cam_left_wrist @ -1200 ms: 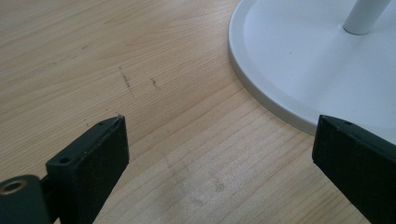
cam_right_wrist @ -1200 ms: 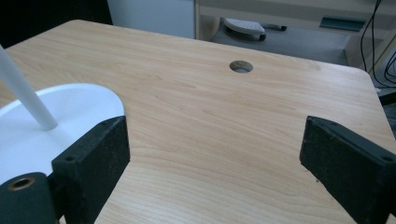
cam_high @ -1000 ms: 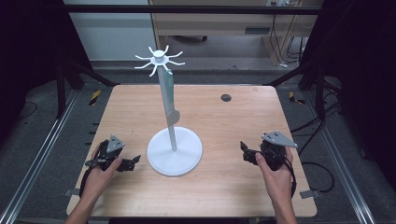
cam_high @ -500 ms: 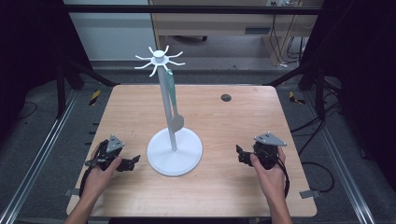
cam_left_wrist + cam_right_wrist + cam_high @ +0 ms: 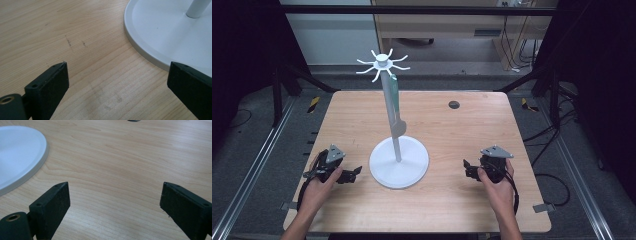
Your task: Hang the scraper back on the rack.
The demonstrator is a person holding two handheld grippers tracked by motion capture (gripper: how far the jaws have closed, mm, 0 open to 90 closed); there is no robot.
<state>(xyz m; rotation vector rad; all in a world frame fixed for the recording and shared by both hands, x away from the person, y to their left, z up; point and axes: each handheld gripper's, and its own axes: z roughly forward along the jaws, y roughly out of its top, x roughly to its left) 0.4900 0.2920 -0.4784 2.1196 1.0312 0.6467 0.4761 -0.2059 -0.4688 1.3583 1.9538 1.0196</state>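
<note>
A white stand (image 5: 398,160) with a round base, a tall pole and a crown of radial hooks (image 5: 382,63) rises from the middle of the wooden table (image 5: 447,125). A green and grey utensil (image 5: 394,107) hangs down along the pole from one hook. My left gripper (image 5: 353,173) rests on the table just left of the base, open with nothing between its jaws; the left gripper view has the base rim (image 5: 150,50) close by. My right gripper (image 5: 468,167) sits right of the base, open and empty, with the base edge (image 5: 22,157) to its left.
A dark round grommet (image 5: 454,104) is set in the table near its far right. Metal rails run along both sides of the table. Cables trail on the floor at the right. Bare wood lies in front of both grippers.
My right gripper has slid left and slightly nearer, toward the stand's base. The left gripper has barely moved.
</note>
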